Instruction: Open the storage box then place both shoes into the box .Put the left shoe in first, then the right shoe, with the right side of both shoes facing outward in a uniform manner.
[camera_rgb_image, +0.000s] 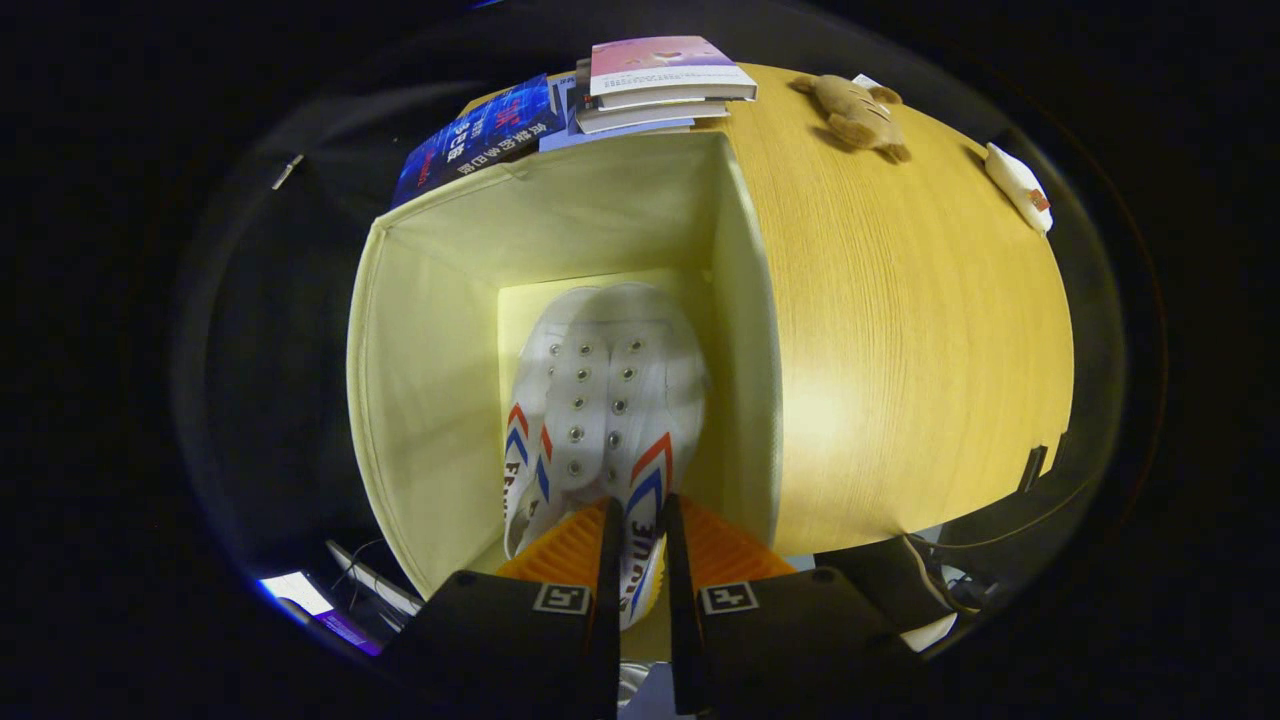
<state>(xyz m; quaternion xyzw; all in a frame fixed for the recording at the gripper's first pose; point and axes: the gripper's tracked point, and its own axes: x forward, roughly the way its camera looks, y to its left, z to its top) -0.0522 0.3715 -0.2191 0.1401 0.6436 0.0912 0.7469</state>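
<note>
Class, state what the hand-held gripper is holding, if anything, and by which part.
The hand-held gripper pinches the white canvas sneaker with red and blue stripes by its heel-end side wall, inside the cream fabric storage box.

Open cream fabric storage box (430, 400) on round pale wooden table (900, 350), toward table's 9 o'clock side. Two white canvas shoes with red and blue stripes (600, 400) side by side inside box, on its floor, toes toward 12 o'clock. Gripper (637, 560) at box's 6 o'clock rim, fingers clamped on side wall of right-hand shoe (650, 480). Stack of paperback books (660, 85) behind box at 12 o'clock. Brown plush toy (860, 115) at 1 o'clock on table. Small white packet (1018, 185) at 2 o'clock, near table edge.
</note>
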